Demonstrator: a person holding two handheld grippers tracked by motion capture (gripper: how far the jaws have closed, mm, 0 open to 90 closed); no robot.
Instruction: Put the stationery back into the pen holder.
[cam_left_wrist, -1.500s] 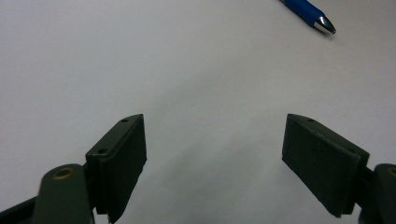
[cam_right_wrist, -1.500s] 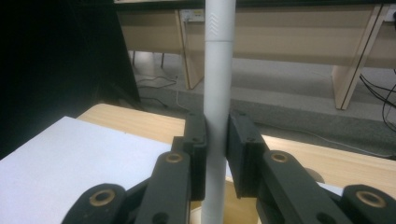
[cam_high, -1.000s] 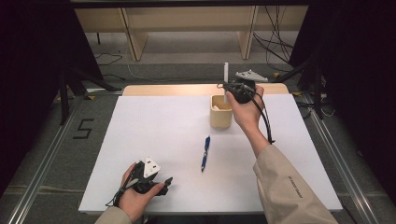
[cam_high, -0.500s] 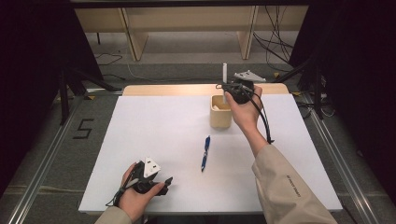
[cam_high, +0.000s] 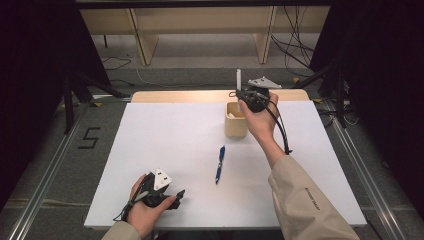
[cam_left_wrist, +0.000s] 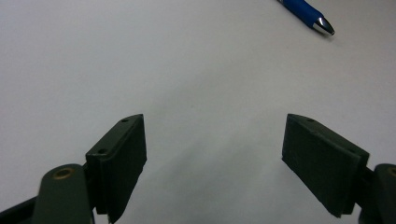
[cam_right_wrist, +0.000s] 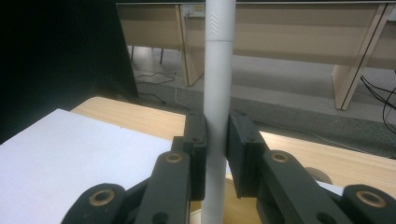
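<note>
1. The right gripper (cam_high: 239, 95) sits right of centre in the upper half of the high view, above the wooden cup (cam_high: 235, 122). Its jaws are clamped narrowly on a white pen (cam_high: 238, 79).
2. In the right gripper view, the white pen (cam_right_wrist: 218, 93) stands upright down the middle of the frame, with both pads pressed against its sides.
3. The left gripper (cam_high: 176, 196) rests at the lower left of the high view on the white table (cam_high: 165, 135). In the left gripper view its jaws stand wide apart with only bare table between them.
4. A blue pen (cam_high: 220, 164) lies flat on the table near the centre of the high view, between the two grippers. Its tip (cam_left_wrist: 322, 24) shows in the upper right corner of the left gripper view.
</note>
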